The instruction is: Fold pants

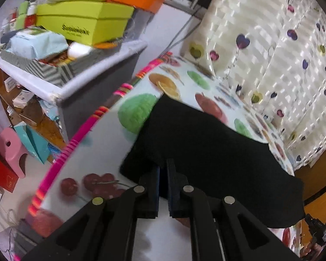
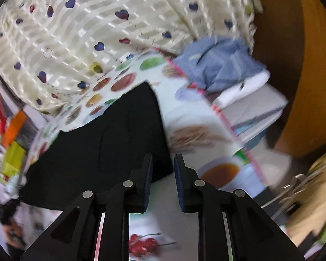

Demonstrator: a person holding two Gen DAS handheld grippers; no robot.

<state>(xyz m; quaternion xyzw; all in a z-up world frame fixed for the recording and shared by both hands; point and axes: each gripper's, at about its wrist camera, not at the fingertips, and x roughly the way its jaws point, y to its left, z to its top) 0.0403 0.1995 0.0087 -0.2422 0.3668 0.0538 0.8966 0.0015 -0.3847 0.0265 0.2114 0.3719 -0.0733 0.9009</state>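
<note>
Left wrist view: left gripper (image 1: pixel 163 169) is barely cracked open, fingertips at the near edge of the black pants (image 1: pixel 206 152), not pinching them. Right gripper (image 2: pixel 163 165) has let go, jaws clearly parted beside the pants' corner. Pants lie flat on the fruit-print tablecloth (image 1: pixel 141 108); cluttered bin (image 1: pixel 65 74) left, bare cloth in front.

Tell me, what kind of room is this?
Probably a room in someone's home. Black pants lie on a table with a fruit-print cloth, a heart-patterned curtain hangs behind it, and a bin crammed with boxes stands beside it. Folded clothes are piled at the other end.
</note>
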